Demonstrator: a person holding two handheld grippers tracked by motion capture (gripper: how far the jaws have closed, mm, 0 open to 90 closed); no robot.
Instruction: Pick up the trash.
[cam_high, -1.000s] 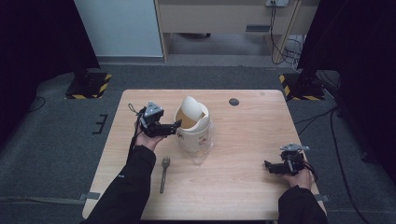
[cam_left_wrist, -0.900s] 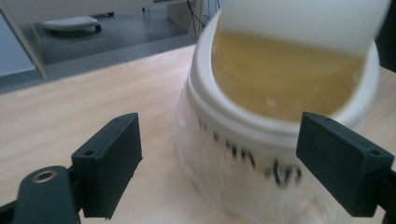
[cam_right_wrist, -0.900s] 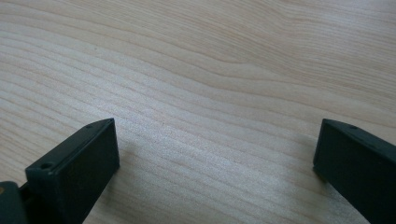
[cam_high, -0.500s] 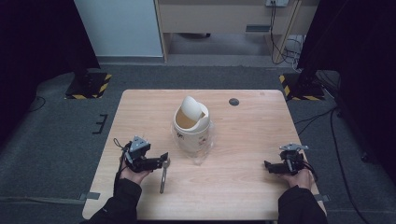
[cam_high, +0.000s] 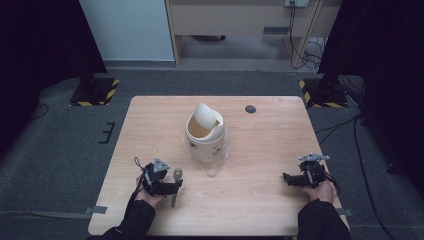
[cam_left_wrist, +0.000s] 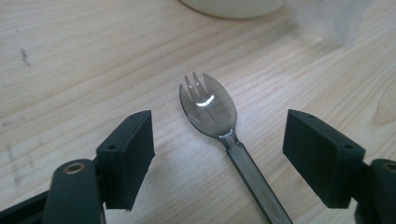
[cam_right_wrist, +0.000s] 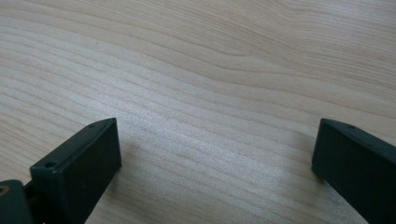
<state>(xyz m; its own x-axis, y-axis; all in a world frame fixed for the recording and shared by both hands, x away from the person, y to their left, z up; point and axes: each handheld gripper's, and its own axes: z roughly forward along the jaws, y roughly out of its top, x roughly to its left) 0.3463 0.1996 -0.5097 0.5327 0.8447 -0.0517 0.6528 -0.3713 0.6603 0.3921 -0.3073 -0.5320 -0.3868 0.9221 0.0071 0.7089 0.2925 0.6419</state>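
A grey translucent spork (cam_left_wrist: 210, 109) lies flat on the wooden table (cam_high: 260, 210), near its front left, head pointing away from the person. My left gripper (cam_high: 175, 186) hangs low over the spork (cam_high: 176, 174). Its jaws have just been closing and stand on either side of the spork's neck, with a gap on both sides, so the left gripper (cam_left_wrist: 219, 135) is open. My right gripper (cam_high: 287, 178) rests near the front right edge, pointing left. In its own view the right gripper (cam_right_wrist: 215, 140) stands open over bare wood.
A cream bin with a tilted swing lid (cam_high: 205, 137) stands mid-table, and a clear plastic piece (cam_high: 215, 167) lies at its front. A small dark disc (cam_high: 250, 109) sits toward the far edge. Dark floor surrounds the table.
The left hand came away from beside the bin, moved toward the near edge and sank to the spork. Its jaws now stand around the spork. The right hand stayed put.
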